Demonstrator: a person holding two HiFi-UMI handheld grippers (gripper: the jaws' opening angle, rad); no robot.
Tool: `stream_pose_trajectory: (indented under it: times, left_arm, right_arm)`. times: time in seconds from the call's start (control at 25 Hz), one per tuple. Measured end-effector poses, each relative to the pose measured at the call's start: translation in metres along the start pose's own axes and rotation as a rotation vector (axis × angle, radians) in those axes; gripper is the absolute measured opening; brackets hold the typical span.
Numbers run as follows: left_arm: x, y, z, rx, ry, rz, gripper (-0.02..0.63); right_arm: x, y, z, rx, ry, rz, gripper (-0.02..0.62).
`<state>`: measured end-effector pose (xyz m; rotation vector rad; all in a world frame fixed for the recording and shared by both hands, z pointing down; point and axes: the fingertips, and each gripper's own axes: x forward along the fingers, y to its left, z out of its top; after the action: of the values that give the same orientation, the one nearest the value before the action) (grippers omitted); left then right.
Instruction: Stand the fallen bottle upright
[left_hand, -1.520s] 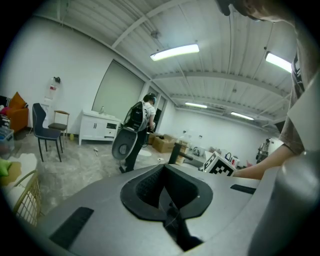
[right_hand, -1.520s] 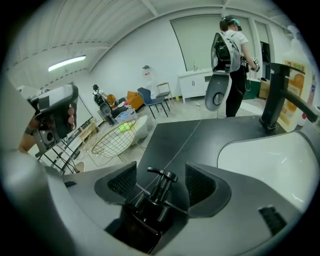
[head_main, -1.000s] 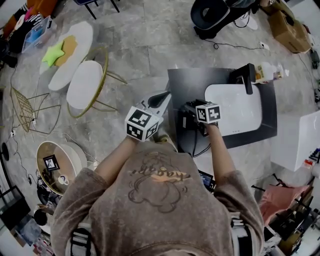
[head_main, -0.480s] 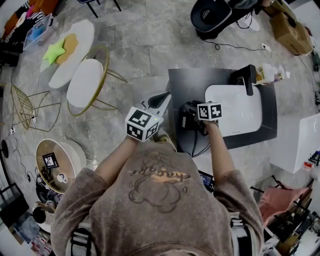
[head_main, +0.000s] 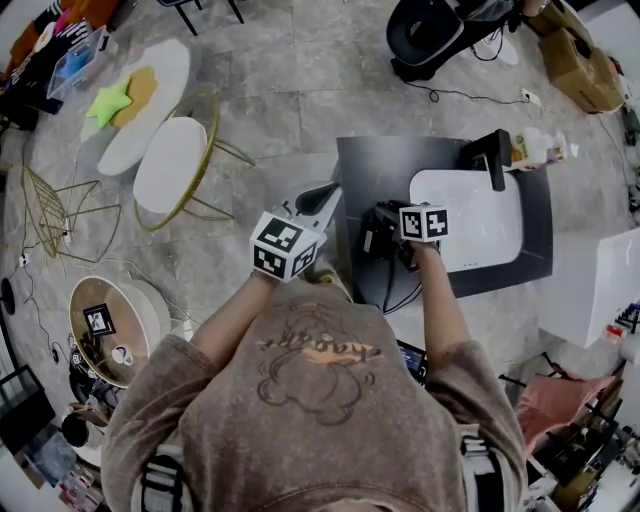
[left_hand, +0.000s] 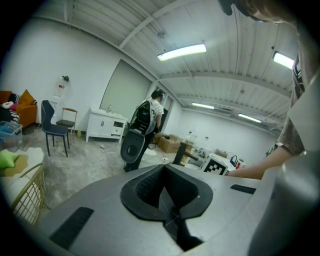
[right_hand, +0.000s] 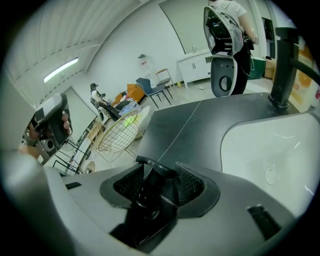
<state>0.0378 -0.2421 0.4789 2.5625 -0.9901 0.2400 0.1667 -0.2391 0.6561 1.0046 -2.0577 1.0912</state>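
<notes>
Right gripper (right_hand: 159, 175): jaws are closing right now with the dark bottle (right_hand: 149, 196) between the meshed pads. There's a sliver of gap on one side, so I judge it not clamped yet.
Left gripper (left_hand: 167, 190): jaws together with nothing in them. It hangs off the left side of the countertop (right_hand: 180, 125) and points out into the room.
Bottle position: near the front left of the dark countertop, left of the white sink (right_hand: 272, 150). It runs along the jaws with its capped end toward the tips. The head view hides it under the gripper.
Risk one, slip: the pads flank the narrow neck under the cap. A smooth round neck could squirt out forward as the squeeze lands.
Risk two, pivot: with a grip this high on the bottle, the heavy body may swing like a pendulum on the lift and come down crooked.
Risk three, edge: the bottle is close to the countertop's front edge. A nudge during the tilt could roll it off to the floor.
Risk four, sink: over-rotating toward the basin could drop the base over the sink rim or tap the black faucet (right_hand: 282, 65).
Risk five, no backup: the left gripper is well apart, so nothing steadies the base if the bottle tips.
</notes>
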Motion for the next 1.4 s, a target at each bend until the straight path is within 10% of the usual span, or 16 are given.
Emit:
stream_pose_trajectory:
  times: [1.4]
  left_arm:
    - [-0.009,-0.047,-0.010,0.063,0.031,-0.157,0.018]
  right_arm:
    - [-0.091,0.040,-0.001,-0.121,-0.350,-0.233,0.162]
